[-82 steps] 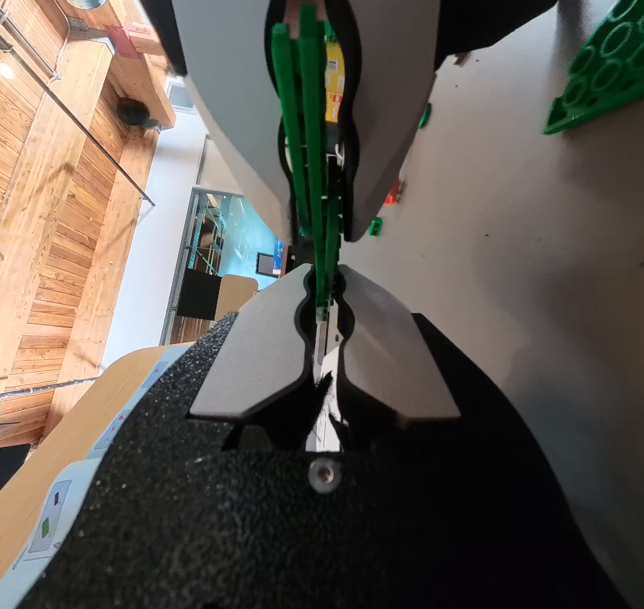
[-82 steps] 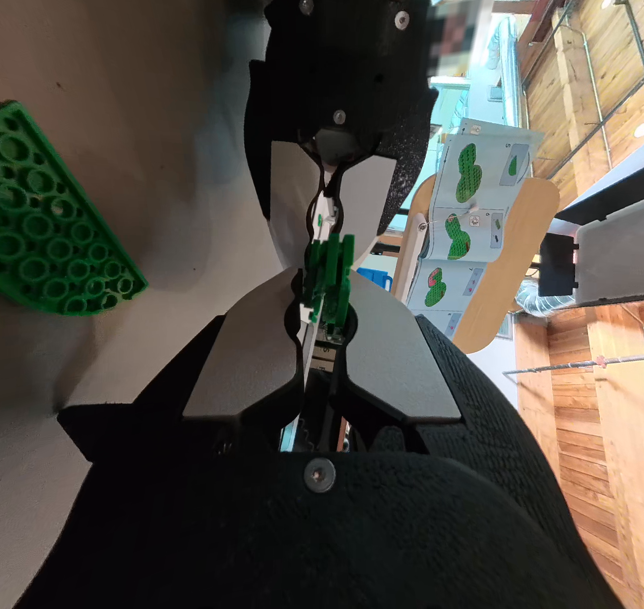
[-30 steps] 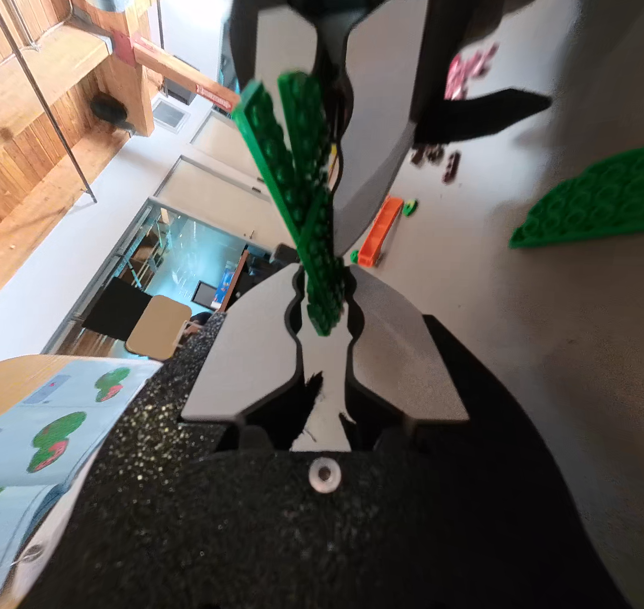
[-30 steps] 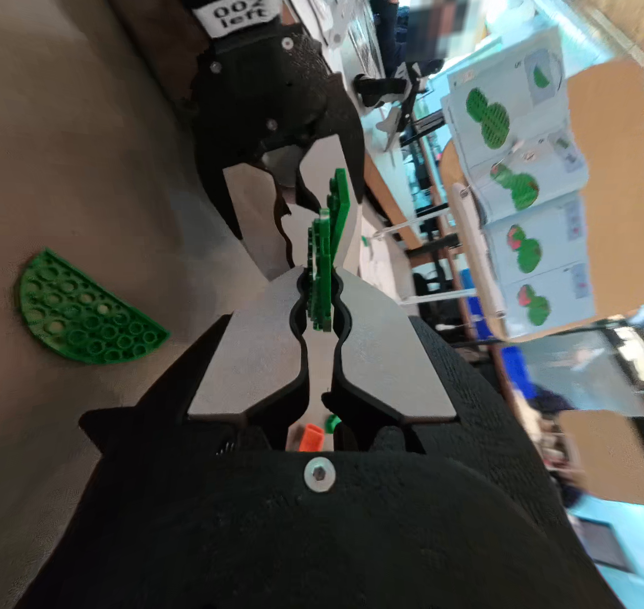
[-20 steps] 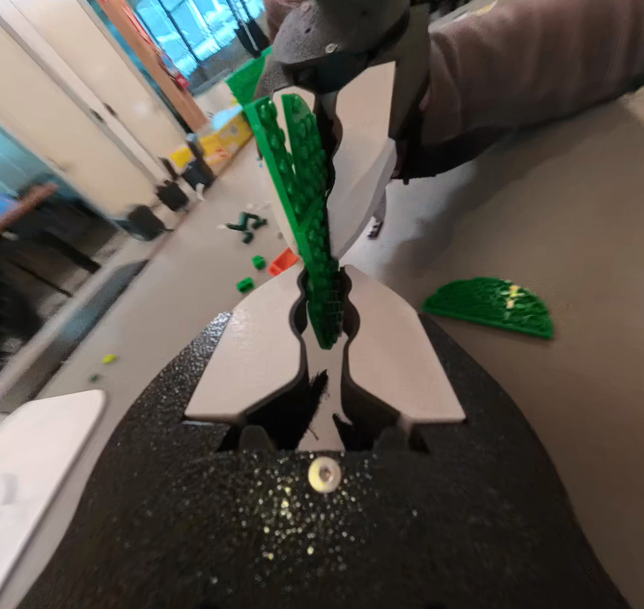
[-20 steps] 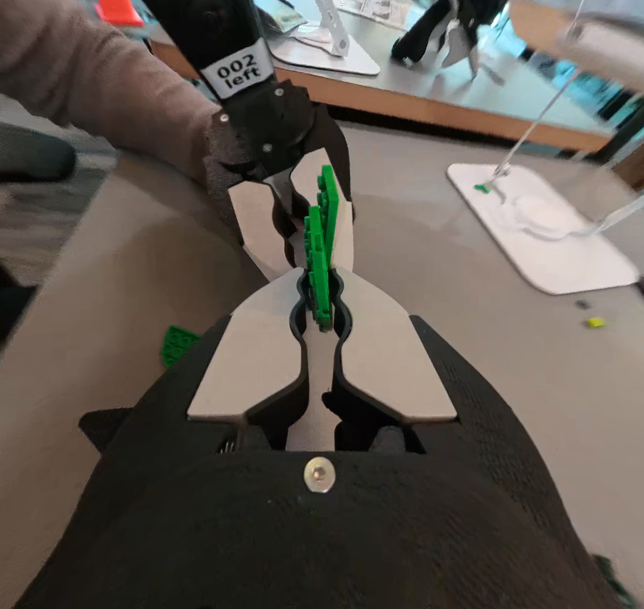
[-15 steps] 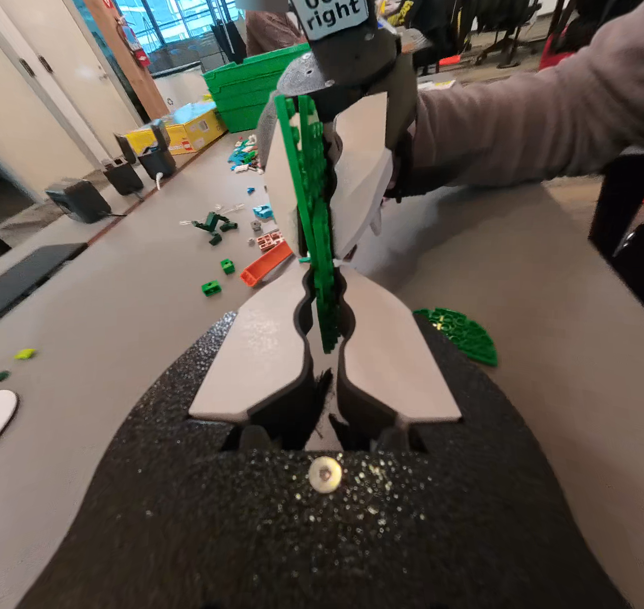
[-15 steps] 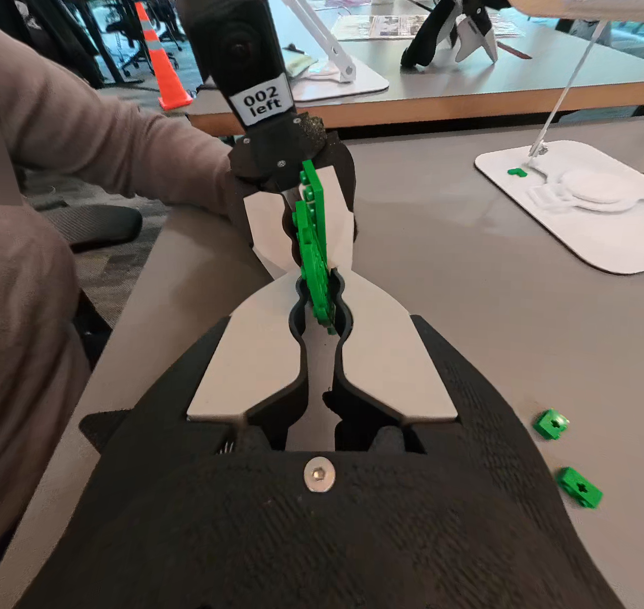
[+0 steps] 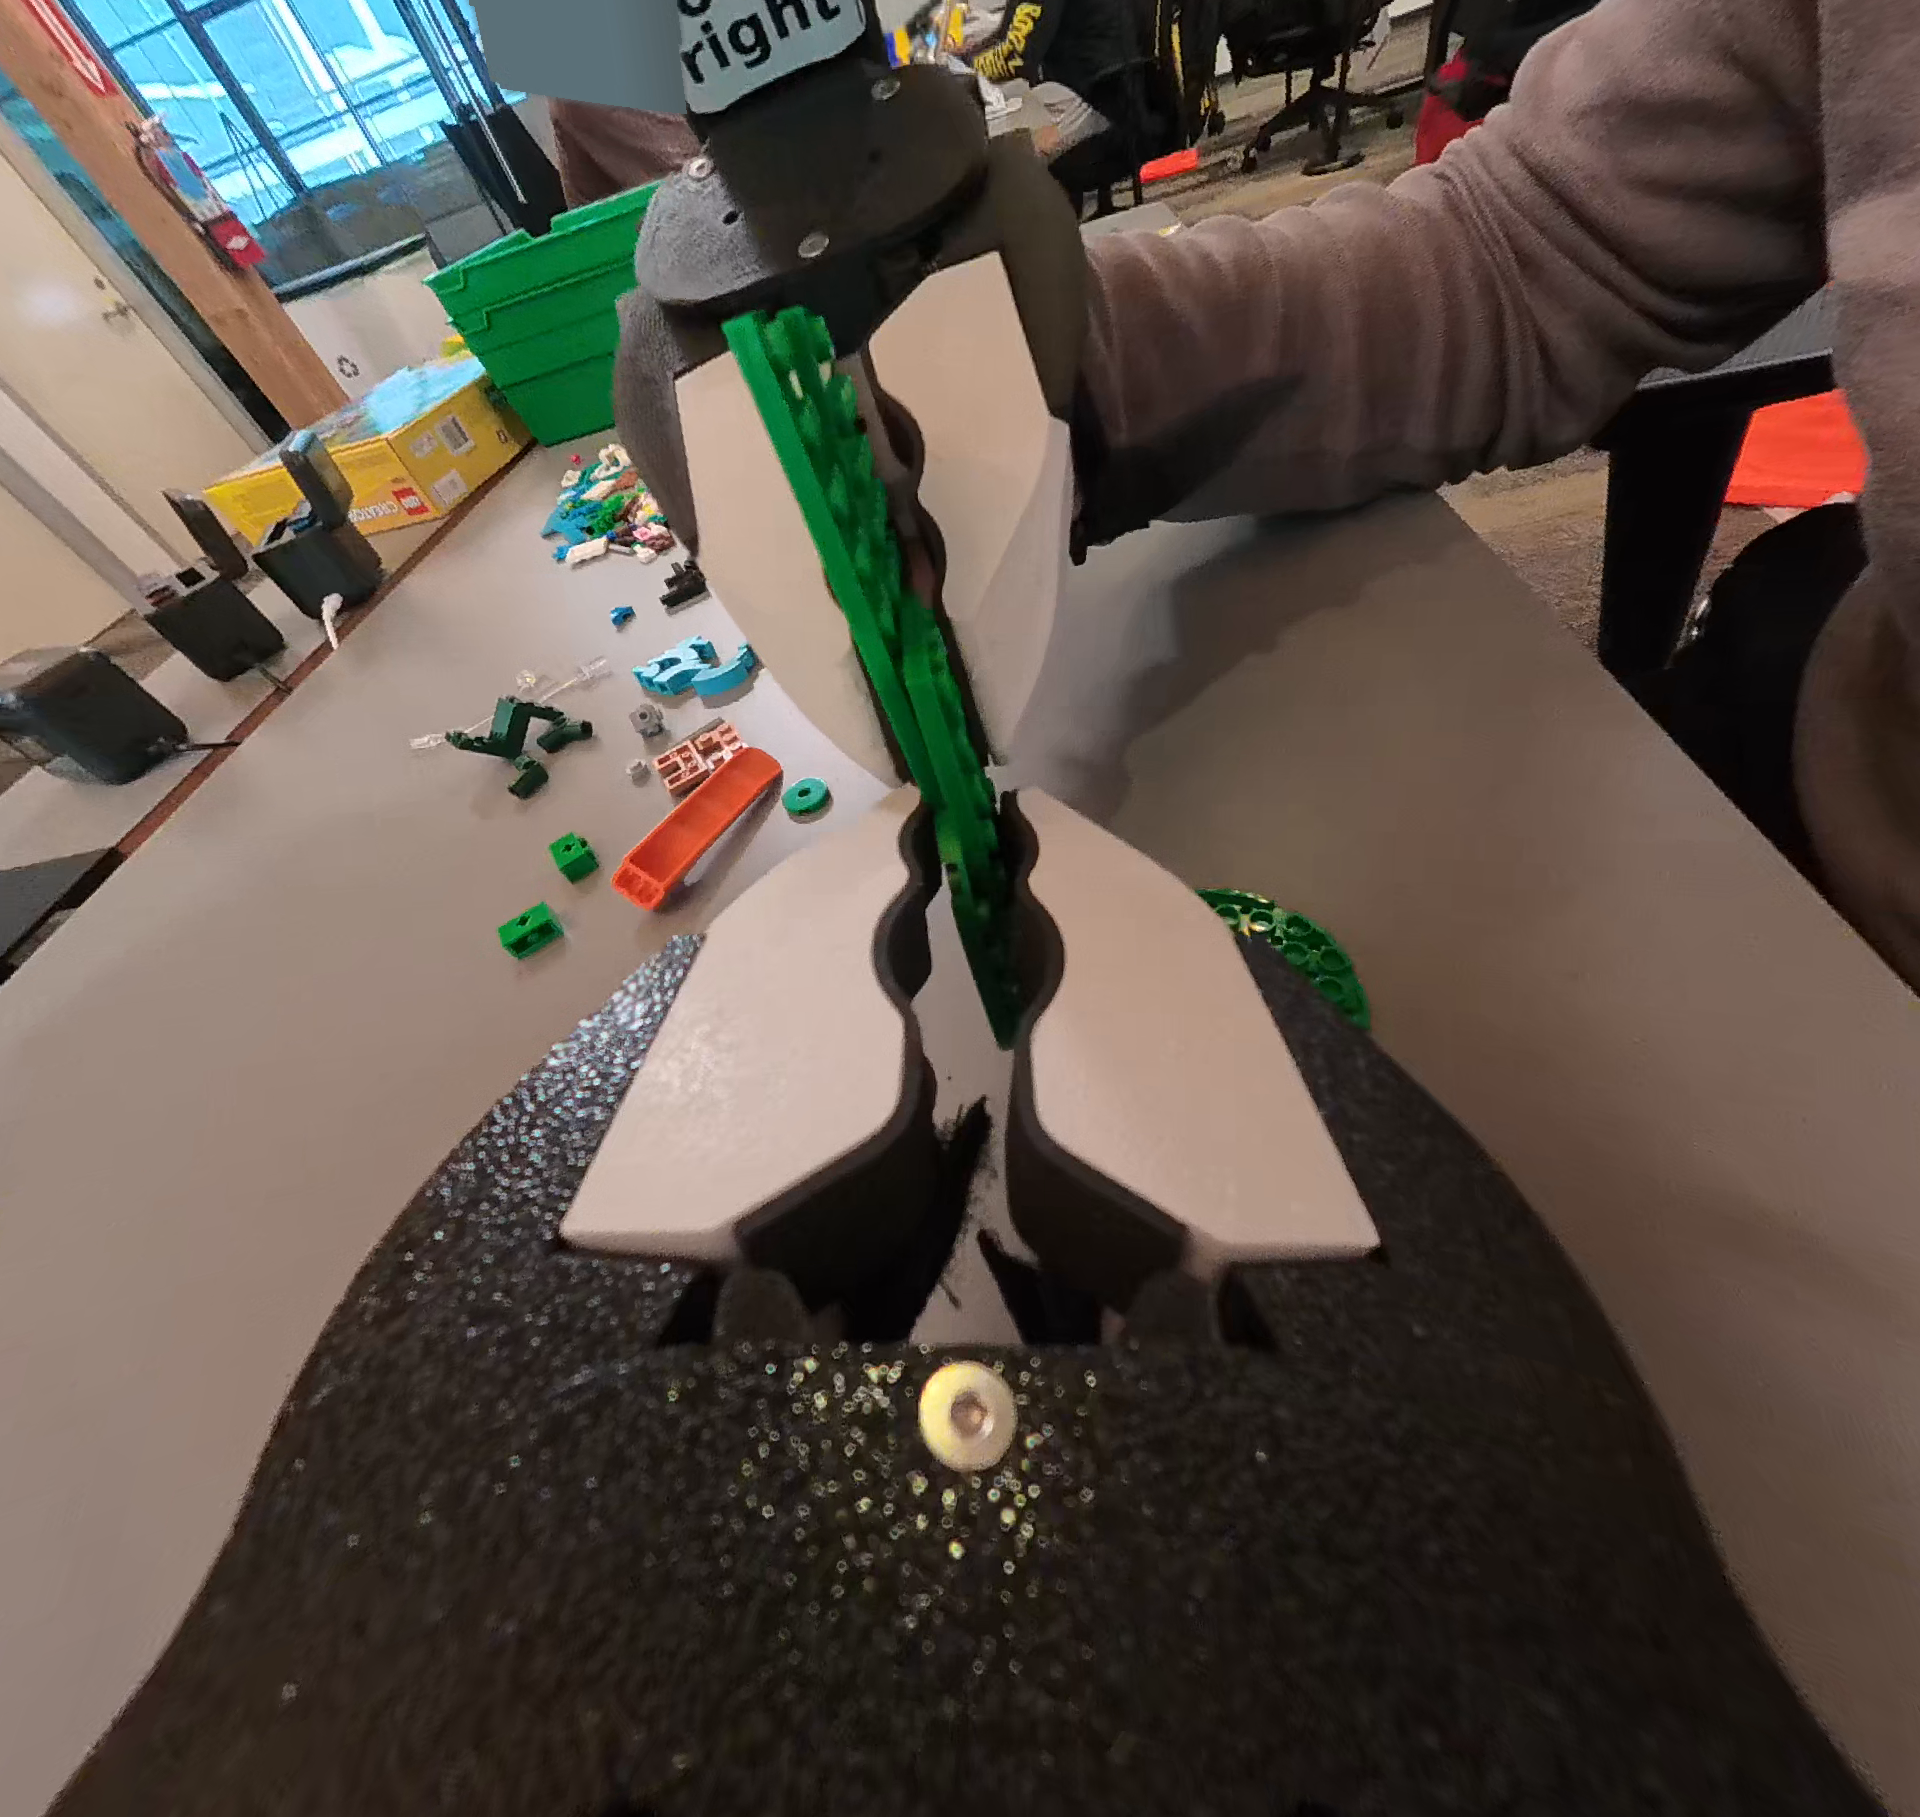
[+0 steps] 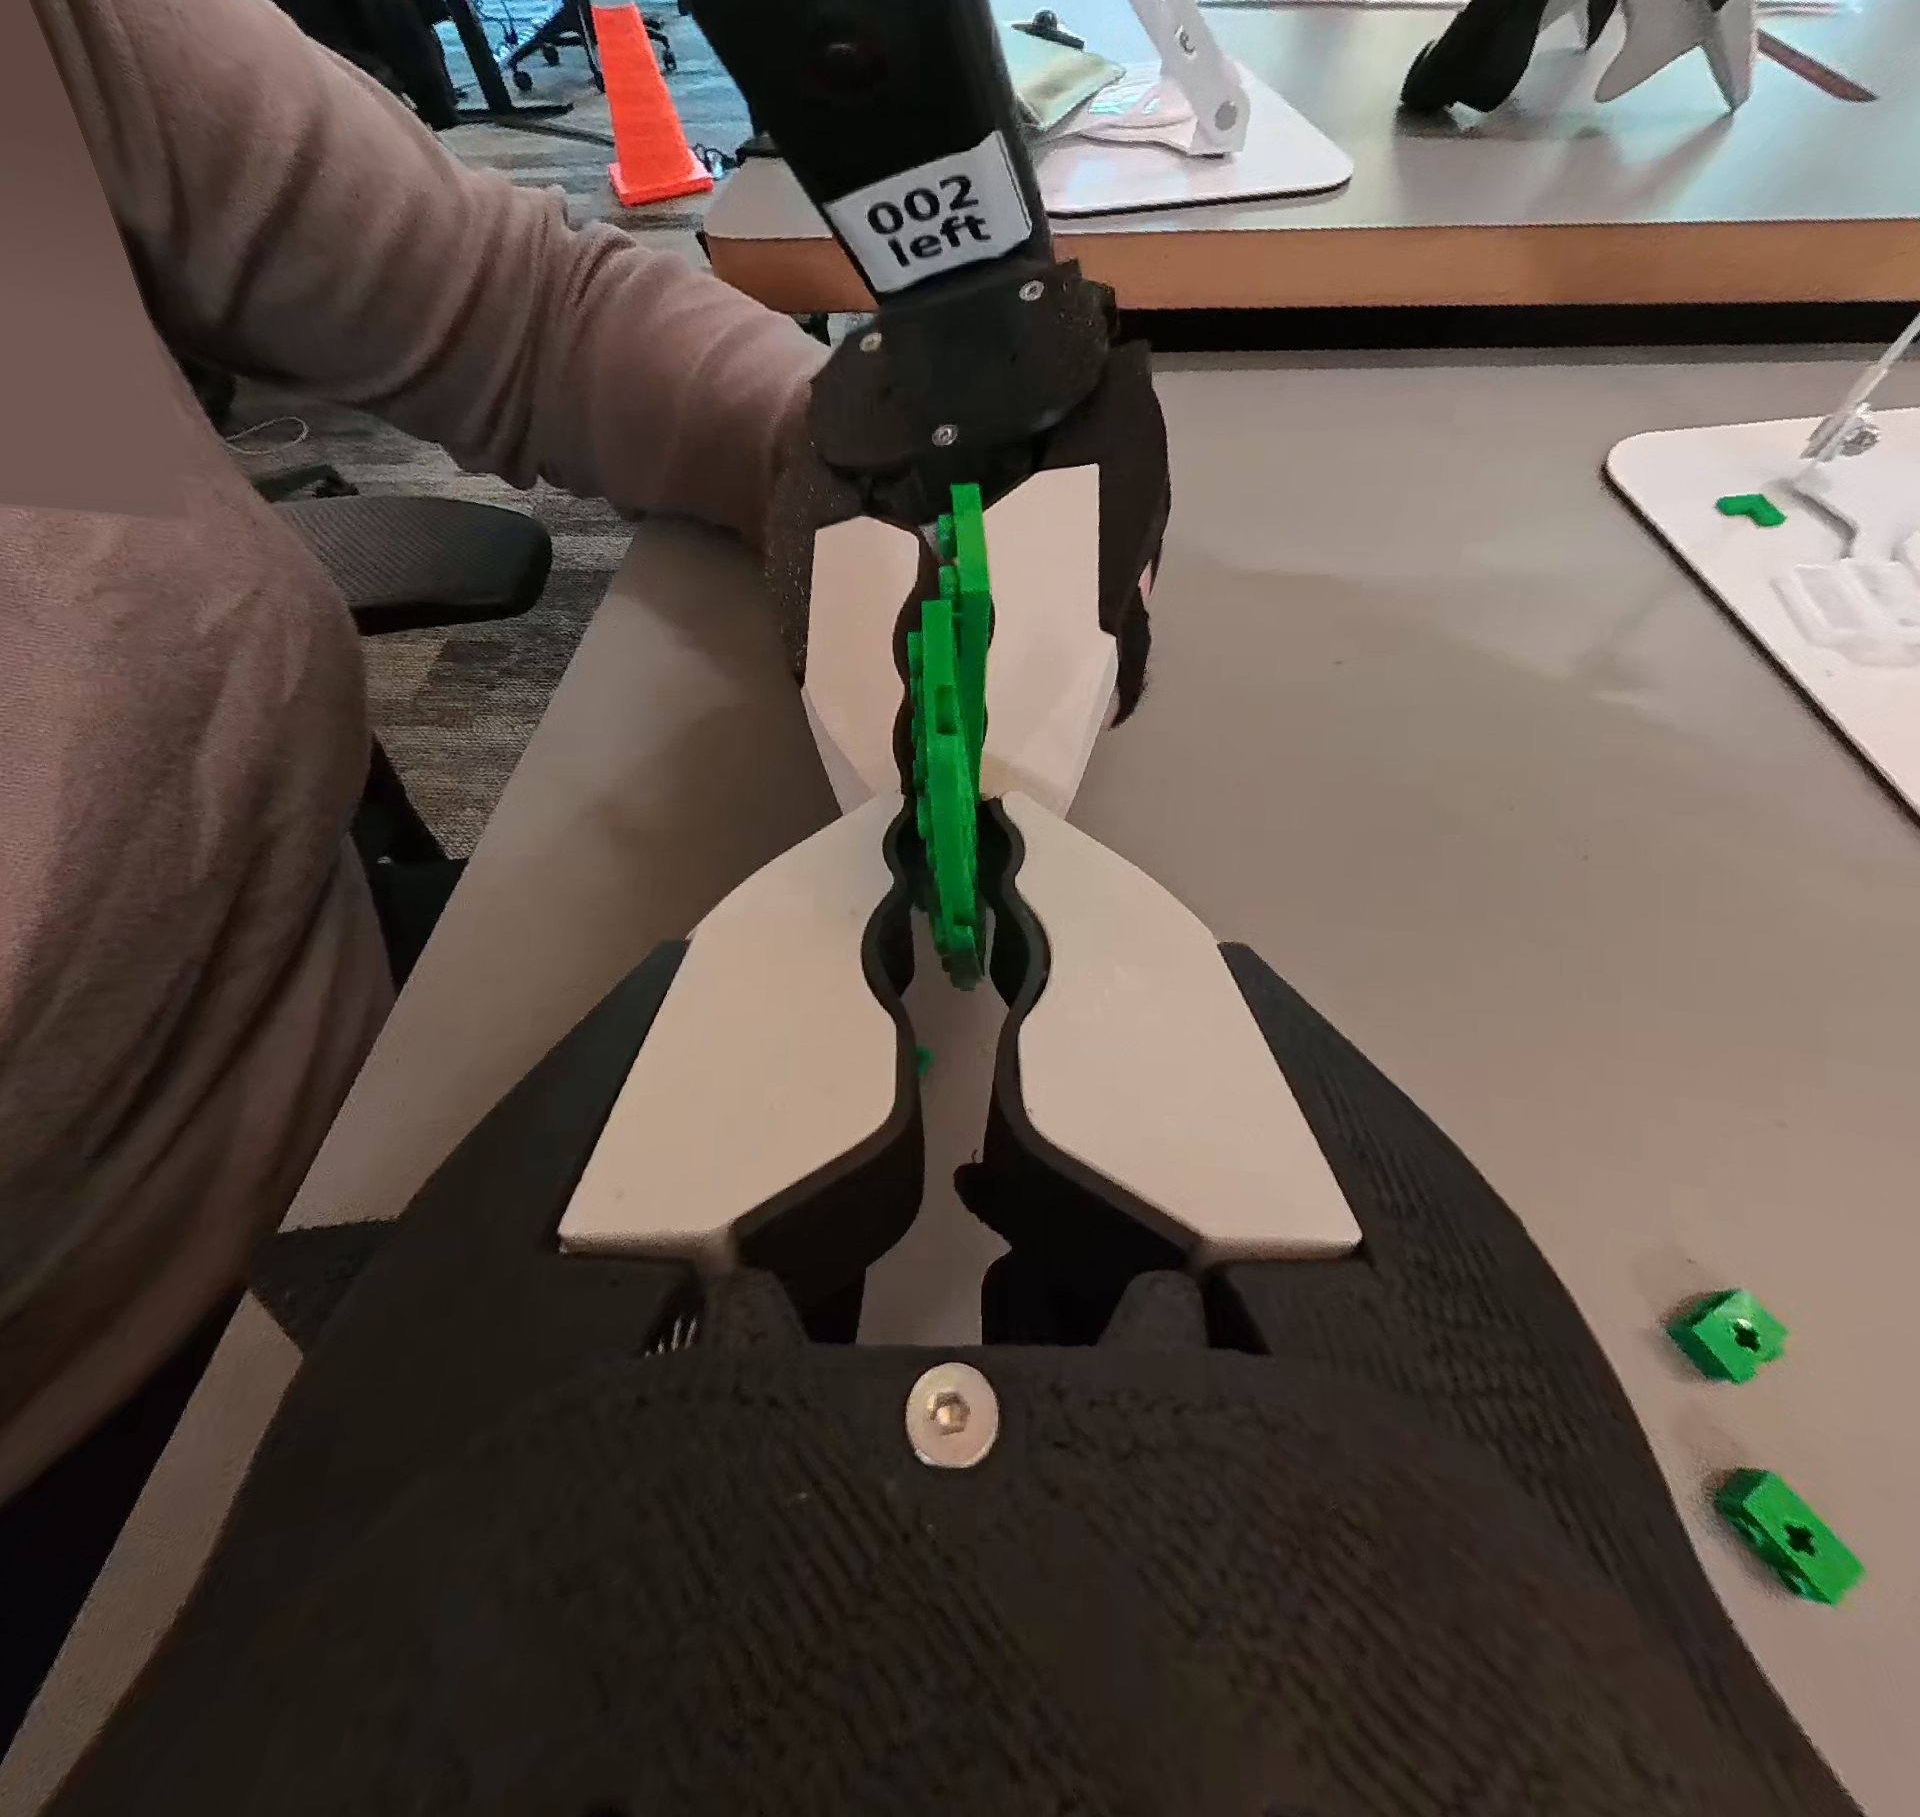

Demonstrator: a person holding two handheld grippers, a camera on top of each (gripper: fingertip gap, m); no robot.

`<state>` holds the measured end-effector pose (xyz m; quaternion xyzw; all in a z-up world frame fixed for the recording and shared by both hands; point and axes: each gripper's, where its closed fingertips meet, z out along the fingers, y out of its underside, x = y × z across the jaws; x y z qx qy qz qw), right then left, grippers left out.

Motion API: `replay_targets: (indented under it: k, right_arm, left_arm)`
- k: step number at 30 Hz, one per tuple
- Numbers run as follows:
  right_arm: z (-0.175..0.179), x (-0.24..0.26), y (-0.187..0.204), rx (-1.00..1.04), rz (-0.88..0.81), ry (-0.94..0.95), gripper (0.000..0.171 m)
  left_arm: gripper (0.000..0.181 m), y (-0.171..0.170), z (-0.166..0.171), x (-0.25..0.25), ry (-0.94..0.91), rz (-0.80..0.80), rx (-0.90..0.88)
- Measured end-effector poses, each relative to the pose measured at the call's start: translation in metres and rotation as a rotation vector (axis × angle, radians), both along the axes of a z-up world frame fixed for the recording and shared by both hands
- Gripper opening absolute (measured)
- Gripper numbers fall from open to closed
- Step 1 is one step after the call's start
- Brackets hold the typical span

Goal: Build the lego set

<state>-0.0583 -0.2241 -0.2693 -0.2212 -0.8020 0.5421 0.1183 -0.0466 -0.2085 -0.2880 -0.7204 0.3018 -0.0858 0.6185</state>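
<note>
Two claws, left claw (image 9: 971,920) and right claw (image 10: 951,894), are clamping the stacked flat green studded plastic plates (image 9: 914,687) upright above the grey surface (image 9: 312,936); many loose coloured bricks (image 9: 665,676) are lying unused at ten o'clock, so the build looks early

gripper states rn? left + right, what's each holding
Left gripper: closed on the near end of the green plate assembly.
Right gripper: closed on the other end of the same green plate assembly, held on edge above the table.
</note>
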Motion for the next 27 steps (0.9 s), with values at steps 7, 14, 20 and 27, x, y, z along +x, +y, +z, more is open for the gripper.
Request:
replay_targets:
  k: [7,14,20,27]
  right_arm:
    - [0.003,-0.002,-0.002,0.062,-0.023,0.109,0.013]
    - [0.004,0.000,-0.004,0.068,-0.009,0.125,0.014]
    - [0.006,0.000,-0.005,0.073,-0.011,0.136,0.013]
    - [0.002,-0.005,0.001,0.263,-0.058,0.268,0.013]
  left_arm:
    - [0.009,0.003,0.003,-0.007,0.044,0.046,0.071]
    - [0.009,0.001,0.003,-0.006,0.086,0.037,0.091]
    - [0.009,0.002,0.004,-0.007,0.126,0.053,0.117]
    - [0.009,0.007,0.004,-0.018,0.353,0.169,0.226]
